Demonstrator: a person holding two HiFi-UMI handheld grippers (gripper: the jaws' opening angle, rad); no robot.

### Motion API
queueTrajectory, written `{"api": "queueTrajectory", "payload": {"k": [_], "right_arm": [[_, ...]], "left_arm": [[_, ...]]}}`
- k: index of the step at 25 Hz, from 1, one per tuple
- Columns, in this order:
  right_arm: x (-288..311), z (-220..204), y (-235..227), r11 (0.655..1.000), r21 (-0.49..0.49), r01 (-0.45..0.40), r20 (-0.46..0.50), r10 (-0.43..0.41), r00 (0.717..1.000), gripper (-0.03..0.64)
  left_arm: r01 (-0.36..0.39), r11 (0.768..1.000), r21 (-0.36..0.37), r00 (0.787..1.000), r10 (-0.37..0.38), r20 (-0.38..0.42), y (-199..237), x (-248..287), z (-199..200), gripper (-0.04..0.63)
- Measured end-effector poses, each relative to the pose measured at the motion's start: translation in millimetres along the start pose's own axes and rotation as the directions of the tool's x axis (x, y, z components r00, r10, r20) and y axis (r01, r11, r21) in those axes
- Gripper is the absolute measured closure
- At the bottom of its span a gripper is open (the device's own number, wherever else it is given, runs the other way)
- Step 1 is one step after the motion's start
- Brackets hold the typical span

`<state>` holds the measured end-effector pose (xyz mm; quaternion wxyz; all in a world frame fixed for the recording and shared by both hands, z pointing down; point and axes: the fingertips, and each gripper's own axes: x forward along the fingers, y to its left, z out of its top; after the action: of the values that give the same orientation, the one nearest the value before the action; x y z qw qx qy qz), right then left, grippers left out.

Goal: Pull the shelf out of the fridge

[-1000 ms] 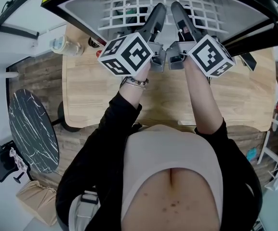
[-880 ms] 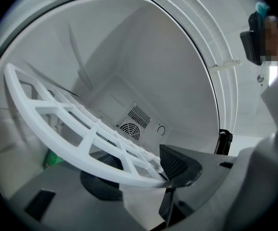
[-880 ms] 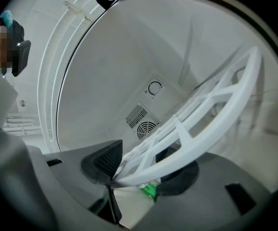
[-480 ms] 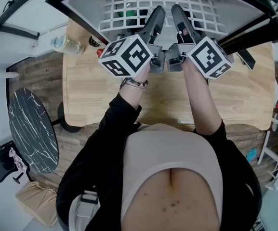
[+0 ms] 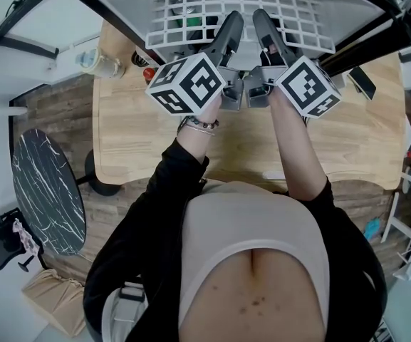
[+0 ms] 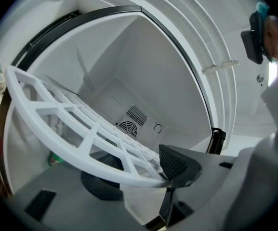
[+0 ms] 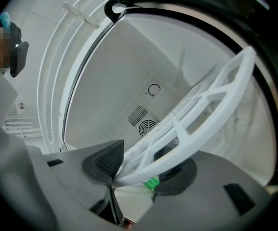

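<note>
Both left gripper [image 6: 139,173] and right gripper [image 7: 142,168] clench the shelf [image 5: 191,13] rim, right jaws just tightened, above my wooden counter [image 5: 141,141]; only gripper views show the fridge [image 6: 143,57] fan vent [image 7: 147,127].

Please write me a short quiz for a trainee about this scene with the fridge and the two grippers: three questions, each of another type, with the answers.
1. Choose one: what does the left gripper hold? A a bottle; B the front rim of the white shelf; C nothing.
2. True or false: the right gripper is empty.
3. Fill in: the round vent sits on the ___ wall of the fridge.
Key: 1 B. 2 false; its jaws have just been closing, with the shelf's rim between them. 3 back.
</note>
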<state>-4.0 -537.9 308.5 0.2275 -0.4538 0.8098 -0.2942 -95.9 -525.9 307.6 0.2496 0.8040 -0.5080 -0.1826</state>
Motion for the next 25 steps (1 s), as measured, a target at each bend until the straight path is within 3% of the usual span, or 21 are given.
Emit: {"api": "queueTrajectory", "payload": {"k": [25], "right_arm": [[-26,-5,8,1.0,0.005,0.011,0.004,-0.011,1.0,0.423]], "left_arm": [[-0.001,1.0,-0.013,1.0,0.0,-0.019,-12,-23,-9,0.377]]}}
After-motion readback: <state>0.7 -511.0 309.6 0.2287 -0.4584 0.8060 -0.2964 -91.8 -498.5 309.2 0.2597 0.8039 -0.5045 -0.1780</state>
